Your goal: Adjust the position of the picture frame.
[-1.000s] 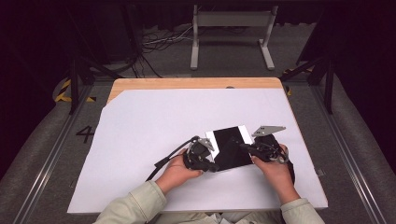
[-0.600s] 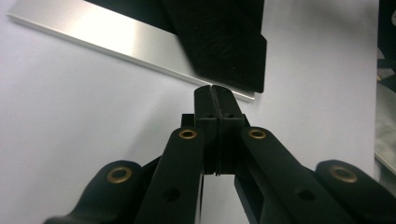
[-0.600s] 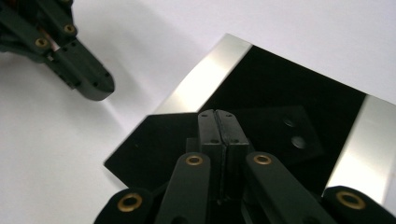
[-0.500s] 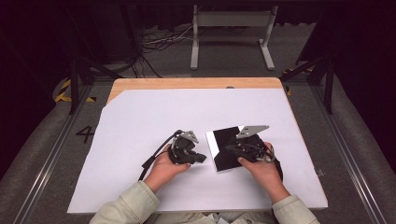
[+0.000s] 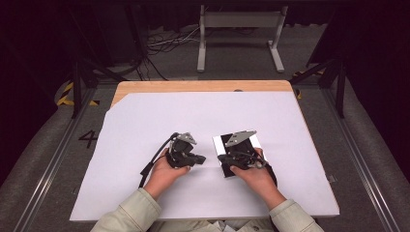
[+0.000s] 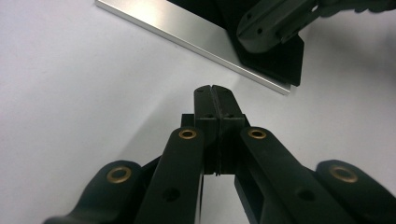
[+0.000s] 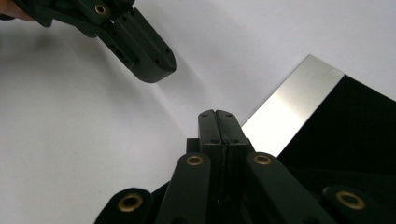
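A flat black plate (image 5: 227,172) with bright silver edge strips lies on the white sheet (image 5: 145,121), right of centre. My right gripper (image 5: 223,158) is over it, jaws shut and empty, its tip near the plate's left edge. My left gripper (image 5: 199,158) lies just left of the plate, also shut with nothing in it, pointing right toward the other gripper. In the left gripper view the shut jaws (image 6: 212,88) stop short of the plate's silver edge (image 6: 187,28). In the right gripper view the shut jaws (image 7: 217,113) rest beside the silver strip (image 7: 294,107).
The white sheet covers most of a wooden table, whose bare wood (image 5: 203,86) shows along the far edge. A cable (image 5: 154,157) trails from the left gripper toward the near left. Beyond the table stand a metal frame (image 5: 239,34) and dark floor.
Both hands have slid to the left. The left gripper drew away from the plate's left edge, and the right gripper moved from the plate's right side across it. The plate stayed put.
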Tool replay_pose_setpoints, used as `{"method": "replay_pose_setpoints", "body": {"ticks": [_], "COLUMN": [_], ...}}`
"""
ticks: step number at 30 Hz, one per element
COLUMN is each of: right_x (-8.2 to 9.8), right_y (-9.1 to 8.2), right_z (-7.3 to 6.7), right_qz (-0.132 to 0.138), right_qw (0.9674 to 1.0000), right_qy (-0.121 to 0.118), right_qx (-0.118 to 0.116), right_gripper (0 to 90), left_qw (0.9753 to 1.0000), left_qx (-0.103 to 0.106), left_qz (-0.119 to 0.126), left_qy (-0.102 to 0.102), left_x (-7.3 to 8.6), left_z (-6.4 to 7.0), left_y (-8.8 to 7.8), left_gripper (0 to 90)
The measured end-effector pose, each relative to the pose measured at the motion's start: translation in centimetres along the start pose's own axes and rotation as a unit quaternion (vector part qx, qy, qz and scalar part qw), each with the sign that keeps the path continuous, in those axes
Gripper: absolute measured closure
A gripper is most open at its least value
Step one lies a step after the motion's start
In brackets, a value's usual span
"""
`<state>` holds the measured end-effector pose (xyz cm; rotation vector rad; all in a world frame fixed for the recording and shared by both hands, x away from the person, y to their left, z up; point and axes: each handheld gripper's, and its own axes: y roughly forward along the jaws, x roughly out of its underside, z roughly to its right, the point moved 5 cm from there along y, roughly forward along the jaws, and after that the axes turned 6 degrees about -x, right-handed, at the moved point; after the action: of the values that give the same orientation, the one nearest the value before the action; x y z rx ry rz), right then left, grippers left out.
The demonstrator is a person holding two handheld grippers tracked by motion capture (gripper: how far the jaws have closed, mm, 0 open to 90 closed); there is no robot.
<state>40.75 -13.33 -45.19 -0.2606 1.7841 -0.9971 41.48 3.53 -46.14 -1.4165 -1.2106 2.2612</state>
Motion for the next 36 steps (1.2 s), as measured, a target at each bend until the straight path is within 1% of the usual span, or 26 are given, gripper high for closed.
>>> {"method": "replay_pose_setpoints", "body": {"ticks": [1, 4, 10, 12, 13, 16, 18, 20, 22, 24, 25, 26, 28, 32, 35, 36], "right_x": [0.0, 0.0, 0.0, 0.2, 0.2, 0.2, 0.3, 0.3, 0.4, 0.5, 0.6, 0.6, 0.7, 1.3, 1.9, 2.3], "right_y": [0.0, 0.7, 1.4, 1.7, 1.7, 1.4, 1.3, 1.2, 1.1, 0.9, 0.8, 0.8, 0.6, -0.1, -0.7, -1.1], "right_z": [0.0, 0.1, 0.4, 0.6, 0.6, 0.8, 0.8, 0.7, 0.6, 0.5, 0.5, 0.5, 0.4, 0.1, -0.1, -0.2], "right_qz": [0.000, -0.010, -0.024, -0.037, -0.036, -0.047, -0.055, -0.060, -0.070, -0.080, -0.083, -0.083, -0.090, -0.107, -0.117, -0.124], "right_qw": [1.0000, 1.0000, 0.9997, 0.9992, 0.9993, 0.9987, 0.9984, 0.9981, 0.9974, 0.9967, 0.9965, 0.9965, 0.9959, 0.9943, 0.9931, 0.9922], "right_qy": [0.000, 0.001, 0.003, 0.002, 0.005, 0.001, 0.004, 0.002, -0.003, -0.001, -0.002, -0.002, 0.001, -0.002, 0.000, 0.002], "right_qx": [0.000, -0.001, 0.006, 0.012, 0.011, 0.018, 0.014, 0.016, 0.015, 0.012, 0.008, 0.008, 0.005, -0.001, -0.008, -0.010], "right_gripper": [90.0, 90.0, 90.0, 90.0, 90.0, 90.0, 90.0, 90.0, 90.0, 90.0, 90.0, 90.0, 90.0, 90.0, 90.0, 90.0], "left_qw": [1.0000, 1.0000, 1.0000, 1.0000, 1.0000, 1.0000, 1.0000, 1.0000, 1.0000, 1.0000, 1.0000, 1.0000, 1.0000, 1.0000, 1.0000, 0.9999], "left_qx": [0.000, -0.002, -0.006, -0.007, -0.007, -0.005, -0.003, -0.002, -0.001, -0.001, 0.000, 0.000, 0.001, -0.001, -0.005, -0.009], "left_qz": [0.000, -0.001, -0.004, -0.004, -0.003, -0.004, -0.005, -0.005, -0.005, -0.008, -0.006, -0.006, -0.003, -0.001, 0.004, 0.005], "left_qy": [0.000, -0.001, -0.002, -0.001, -0.002, -0.004, -0.002, -0.003, -0.002, -0.002, -0.001, -0.001, -0.006, -0.001, -0.006, -0.010], "left_x": [0.0, 0.1, 0.2, 0.2, 0.2, 0.2, 0.2, 0.1, 0.1, 0.1, 0.0, 0.0, -0.1, -0.3, -0.5, -0.7], "left_z": [0.0, -0.2, -0.2, -0.2, -0.2, -0.2, -0.2, -0.1, -0.1, -0.3, -0.3, -0.3, -0.3, -0.5, -0.7, -0.9], "left_y": [0.0, 0.0, 0.1, 0.1, 0.1, 0.1, 0.2, 0.3, 0.3, 0.3, 0.4, 0.4, 0.5, 0.4, 0.5, 0.5], "left_gripper": [90.0, 90.0, 89.2, 89.1, 89.1, 88.8, 88.5, 88.4, 88.3, 88.3, 88.3, 88.3, 88.3, 88.3, 88.2, 88.1]}}
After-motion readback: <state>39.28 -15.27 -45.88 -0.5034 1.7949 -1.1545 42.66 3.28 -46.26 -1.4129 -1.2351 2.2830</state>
